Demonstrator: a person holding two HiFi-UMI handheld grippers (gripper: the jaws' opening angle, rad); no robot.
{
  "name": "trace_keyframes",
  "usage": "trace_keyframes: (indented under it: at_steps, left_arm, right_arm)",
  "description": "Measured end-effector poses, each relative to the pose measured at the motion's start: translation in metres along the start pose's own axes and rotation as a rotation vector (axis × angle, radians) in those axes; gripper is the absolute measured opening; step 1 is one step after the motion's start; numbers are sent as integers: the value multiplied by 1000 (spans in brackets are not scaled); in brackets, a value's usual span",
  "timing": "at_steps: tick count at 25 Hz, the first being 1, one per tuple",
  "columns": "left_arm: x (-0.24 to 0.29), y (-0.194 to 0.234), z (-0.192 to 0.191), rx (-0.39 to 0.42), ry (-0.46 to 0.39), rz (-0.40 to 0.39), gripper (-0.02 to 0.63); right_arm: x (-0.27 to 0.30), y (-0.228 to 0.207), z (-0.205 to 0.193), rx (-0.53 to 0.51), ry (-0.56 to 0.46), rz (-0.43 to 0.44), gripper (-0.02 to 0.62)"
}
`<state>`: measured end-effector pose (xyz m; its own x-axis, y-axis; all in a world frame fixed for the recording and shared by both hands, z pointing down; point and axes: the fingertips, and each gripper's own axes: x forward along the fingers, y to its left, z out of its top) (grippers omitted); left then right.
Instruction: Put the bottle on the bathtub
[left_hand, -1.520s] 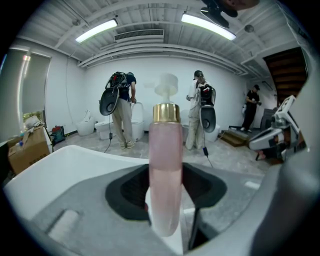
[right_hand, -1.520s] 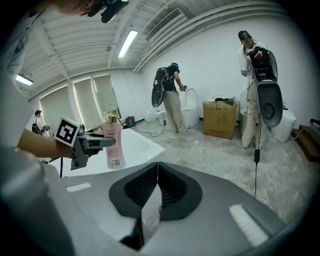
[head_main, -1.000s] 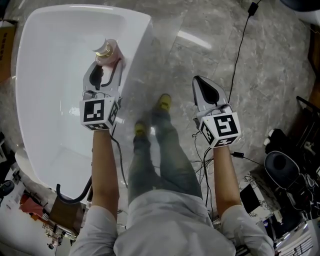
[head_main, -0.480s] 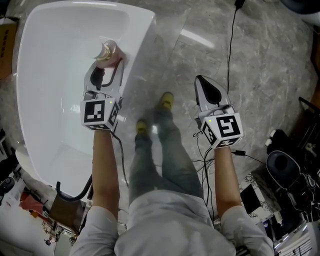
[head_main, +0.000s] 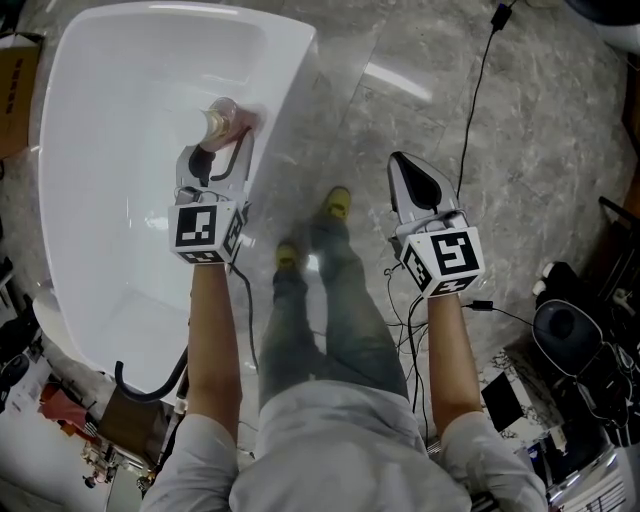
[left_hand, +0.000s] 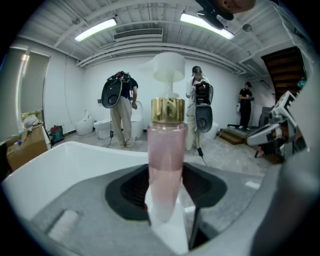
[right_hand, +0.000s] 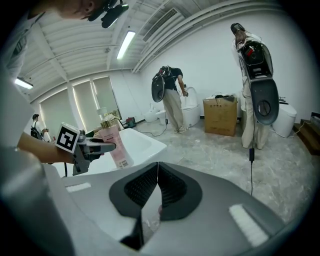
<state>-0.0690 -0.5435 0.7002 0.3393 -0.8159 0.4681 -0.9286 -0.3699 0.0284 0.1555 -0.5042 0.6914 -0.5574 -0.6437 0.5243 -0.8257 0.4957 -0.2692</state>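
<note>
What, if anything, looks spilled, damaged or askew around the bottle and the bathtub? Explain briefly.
Nothing stands out: the pink bottle is held in the left gripper by the bathtub rim, with its pump in place and nothing spilled.

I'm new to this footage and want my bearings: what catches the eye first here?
The big white bathtub fills the head view's upper left. The left claw grips a pink bottle with a gold collar upright at the tub's right rim, while the right claw, shut and empty, hangs over the grey marble floor.
</note>
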Motion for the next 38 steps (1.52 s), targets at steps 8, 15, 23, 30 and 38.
trace_keyframes:
  at_steps: [8,15,23,30,38]
  left_arm:
    - [-14,-6,4,13,19,3,207]
    - [-15,-7,4,10,43,8,215]
    - [-34,-13,8,-20,34,4,244]
    - [-56,-12,19,-49,10,26,244]
    - [-87,-16,44,-57,-42,41,221]
  right_arm:
    - [-14,9,15,-19,-15,-2,5]
    - [-19,10,26,-26,-31,-6,5]
    - [-29,19,26,-20,-38,-11,5]
    - [-43,32,32,-21,-57,-15,3]
    - [-62,50,38,-9,-83,-26,5]
